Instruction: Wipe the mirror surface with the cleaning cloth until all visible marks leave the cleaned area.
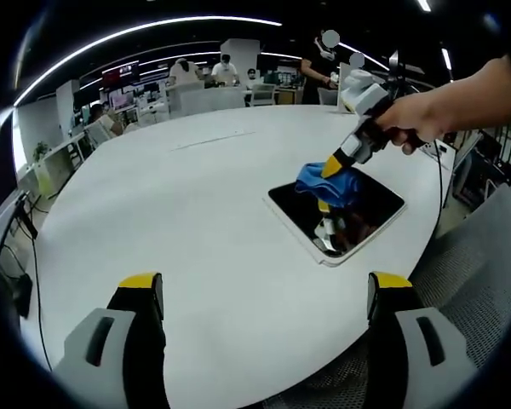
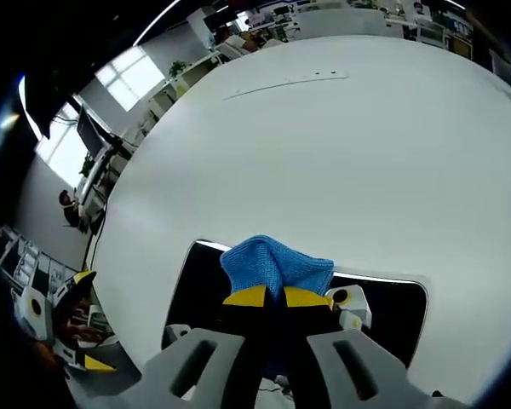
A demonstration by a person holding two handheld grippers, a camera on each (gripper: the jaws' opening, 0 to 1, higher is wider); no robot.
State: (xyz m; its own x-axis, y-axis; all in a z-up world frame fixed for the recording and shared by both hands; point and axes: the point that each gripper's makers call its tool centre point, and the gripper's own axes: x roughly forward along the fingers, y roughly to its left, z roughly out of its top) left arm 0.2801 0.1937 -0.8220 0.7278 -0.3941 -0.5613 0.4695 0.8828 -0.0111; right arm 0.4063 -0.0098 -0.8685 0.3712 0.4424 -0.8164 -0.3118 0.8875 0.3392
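Note:
A dark rectangular mirror (image 1: 370,204) with a white frame lies flat on the round white table (image 1: 196,213), toward its right side. A blue cleaning cloth (image 1: 328,181) rests on the mirror's far left part, and my right gripper (image 1: 330,170), held by a hand, is shut on it and presses it down. In the right gripper view the cloth (image 2: 272,266) bunches up just above the yellow-tipped jaws, which are closed on it, over the mirror (image 2: 200,285). My left gripper (image 1: 264,285) hovers open above the near table edge, well short of the mirror, with nothing between its jaws.
A grey mesh chair (image 1: 485,256) stands at the table's right edge. Desks, monitors and people fill the office beyond the far side of the table. A faint seam (image 2: 285,83) crosses the tabletop far from the mirror.

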